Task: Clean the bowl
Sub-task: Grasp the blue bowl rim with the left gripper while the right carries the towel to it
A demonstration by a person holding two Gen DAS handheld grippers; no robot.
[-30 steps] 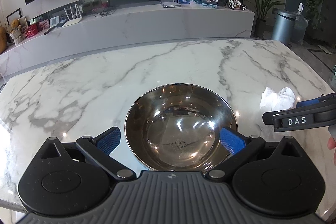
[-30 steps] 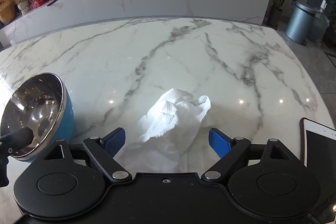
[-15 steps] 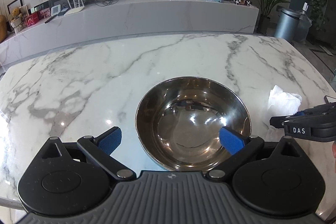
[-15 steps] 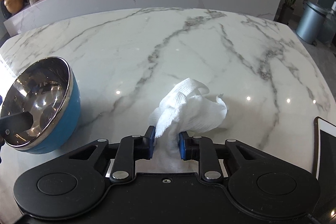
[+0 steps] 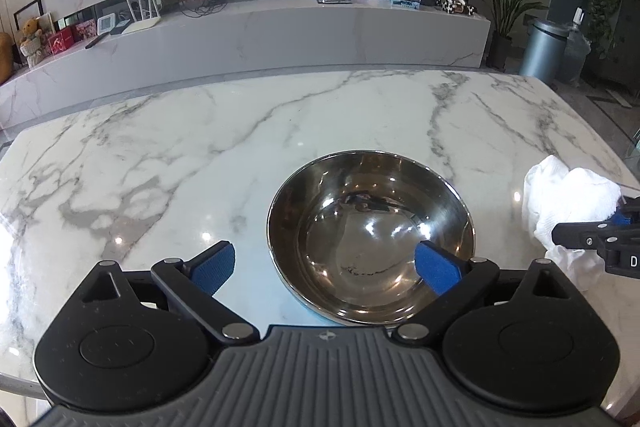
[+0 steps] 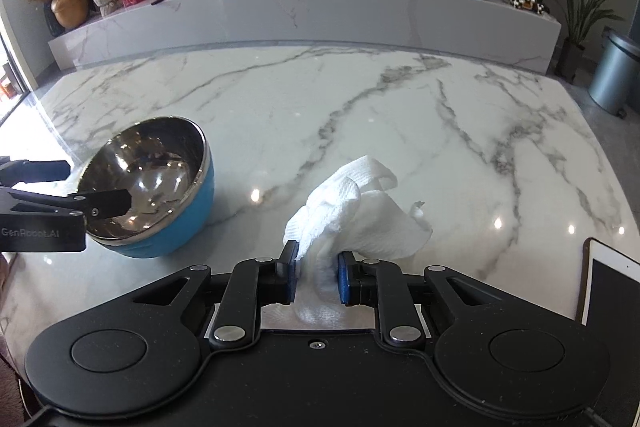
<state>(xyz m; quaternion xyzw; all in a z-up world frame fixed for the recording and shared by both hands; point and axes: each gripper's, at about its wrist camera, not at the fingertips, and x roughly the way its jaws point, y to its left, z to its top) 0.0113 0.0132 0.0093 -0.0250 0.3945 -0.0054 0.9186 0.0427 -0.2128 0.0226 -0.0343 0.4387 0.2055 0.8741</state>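
A steel bowl [image 5: 372, 235] with a blue outside [image 6: 172, 227] stands on the marble table [image 5: 160, 167]; a thin dark smear [image 5: 368, 269] marks its bottom. My left gripper [image 5: 324, 265] straddles the bowl's near left wall, right pad inside and left pad outside, neither touching. Its jaws are wide and closing slowly. To the bowl's right, my right gripper [image 6: 318, 269] is shut on a crumpled white paper towel [image 6: 360, 211], held just above the table. The towel [image 5: 560, 195] and the right gripper's fingers [image 5: 592, 237] also show at the right edge of the left wrist view.
A tablet [image 6: 612, 287] lies at the table's near right edge. Behind the table runs a long low marble cabinet [image 5: 280, 35] with small items. A grey bin [image 6: 616, 75] and plants stand on the floor at the right.
My right gripper has shut on the paper towel and lifted it off the table. My left gripper's pads have drawn in a little around the bowl's near wall.
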